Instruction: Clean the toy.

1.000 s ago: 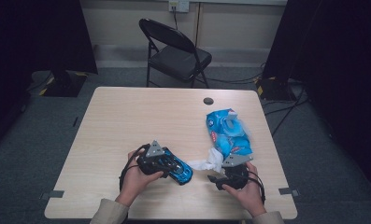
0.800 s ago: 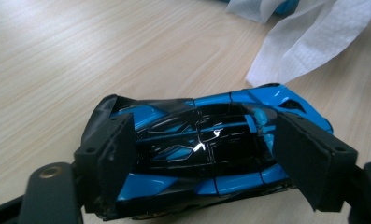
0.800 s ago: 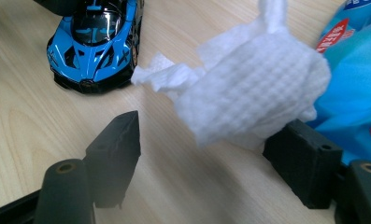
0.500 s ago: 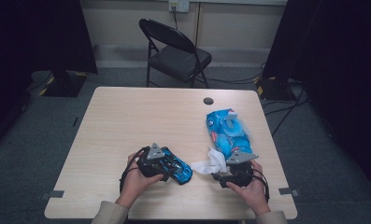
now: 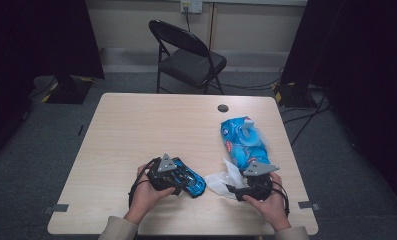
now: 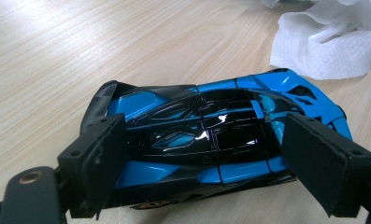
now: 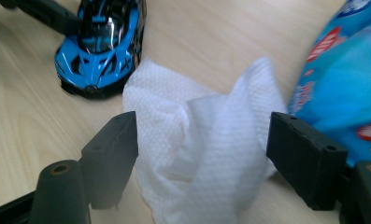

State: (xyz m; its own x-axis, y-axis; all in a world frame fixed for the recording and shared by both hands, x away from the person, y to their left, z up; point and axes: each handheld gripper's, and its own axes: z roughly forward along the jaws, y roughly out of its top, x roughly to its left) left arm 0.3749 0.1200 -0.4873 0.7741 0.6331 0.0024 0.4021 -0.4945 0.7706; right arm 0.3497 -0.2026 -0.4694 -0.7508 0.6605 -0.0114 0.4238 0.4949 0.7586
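Your left tool sits at about 7 o'clock on the table, with the blue and black toy car lying between its jaws. In the left gripper view the car fills the gap; the jaws have just been opening. The near pad stands beside the car's flank and the far pad shows a sliver of space, so you no longer clamp it, though whether the near pad still touches is hard to tell. The car rests on the table on its wheels, its nose toward 3 o'clock in the high view, near the wipe. Your right tool lies at about 5 o'clock, jaws wide and also just been opening, with the crumpled white wipe between them, loose and unpressed on the table. The wipe lies between the car and the blue wipe pack, which lies at 3 o'clock just beyond your right hand. Your left hand wraps the left tool from below.
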